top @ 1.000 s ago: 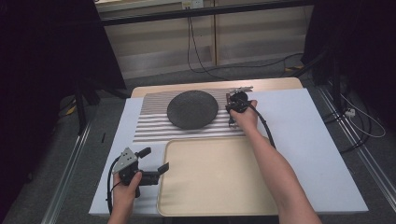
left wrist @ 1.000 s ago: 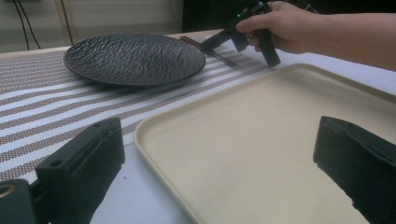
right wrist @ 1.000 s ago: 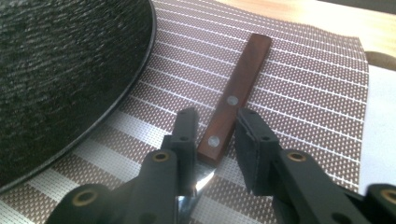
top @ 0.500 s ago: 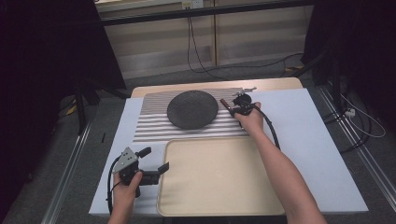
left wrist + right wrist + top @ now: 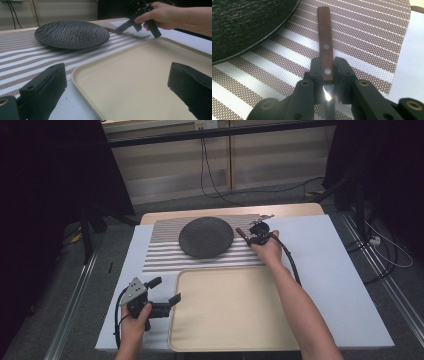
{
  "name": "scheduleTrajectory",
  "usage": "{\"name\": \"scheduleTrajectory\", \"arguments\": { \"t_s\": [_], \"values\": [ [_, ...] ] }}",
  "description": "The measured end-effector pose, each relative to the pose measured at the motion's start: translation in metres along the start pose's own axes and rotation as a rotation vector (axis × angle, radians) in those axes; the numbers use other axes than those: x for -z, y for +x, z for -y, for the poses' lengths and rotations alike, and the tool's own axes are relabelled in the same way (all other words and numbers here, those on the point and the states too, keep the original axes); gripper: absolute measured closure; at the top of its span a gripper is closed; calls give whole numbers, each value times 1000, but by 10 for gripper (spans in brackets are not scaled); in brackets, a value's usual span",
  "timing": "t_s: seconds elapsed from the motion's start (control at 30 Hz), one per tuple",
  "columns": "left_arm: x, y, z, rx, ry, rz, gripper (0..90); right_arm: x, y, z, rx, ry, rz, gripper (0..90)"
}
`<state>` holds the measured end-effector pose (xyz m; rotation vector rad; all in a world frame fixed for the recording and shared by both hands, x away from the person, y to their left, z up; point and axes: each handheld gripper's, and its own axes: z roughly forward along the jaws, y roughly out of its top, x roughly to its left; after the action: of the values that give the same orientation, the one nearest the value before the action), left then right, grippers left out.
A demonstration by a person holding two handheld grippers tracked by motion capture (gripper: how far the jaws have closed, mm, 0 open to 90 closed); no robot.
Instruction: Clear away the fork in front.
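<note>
White table (image 5: 345, 270) carried a striped mat (image 5: 165, 255) with a dark plate (image 5: 206, 237). At left, the left gripper (image 5: 167, 291) stood with jaws apart beside the beige tray (image 5: 230, 315). At right, the right gripper (image 5: 327, 75) had just closed, clamping the wooden-handled knife (image 5: 325, 47) near the blade; lifting seemed possible. It lay beside the plate, riveted brown handle, shiny blade.

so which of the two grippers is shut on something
The right gripper, beside the plate: it is shut on the wooden handle of the knife lying on the striped mat. The left gripper, by the tray, is open, nothing between.
</note>
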<state>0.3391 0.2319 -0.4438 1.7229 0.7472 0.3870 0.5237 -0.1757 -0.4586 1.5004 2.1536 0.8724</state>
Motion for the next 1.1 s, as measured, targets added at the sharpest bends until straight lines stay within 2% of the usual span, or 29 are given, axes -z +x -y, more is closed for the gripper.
{"name": "scheduleTrajectory", "arguments": {
  "t_s": [0.13,0.33,0.47,0.53,0.7,0.77,0.8,1.1],
  "values": [
    [1,0,-1,3,-6,-3,25,0,1,-1,11,5,4,790],
    [1,0,-1,2,-5,-1,25,0,-1,0,-5,3,-7,792],
    [1,0,-1,6,-10,-3,25,1,-1,-1,1,-3,-7,793],
    [1,1,-1,6,-8,-3,25,1,-4,0,-29,-13,-28,792],
    [1,1,-1,6,-6,-7,25,8,-8,-3,-31,-68,-38,792],
    [0,1,0,5,-3,-7,25,12,-9,-5,-53,-97,-59,793],
    [0,1,0,6,-3,-7,25,14,-9,-6,-43,-100,-50,793],
    [1,1,-1,6,-2,-5,26,41,-9,-11,-58,-184,-96,792]
  ]
}}
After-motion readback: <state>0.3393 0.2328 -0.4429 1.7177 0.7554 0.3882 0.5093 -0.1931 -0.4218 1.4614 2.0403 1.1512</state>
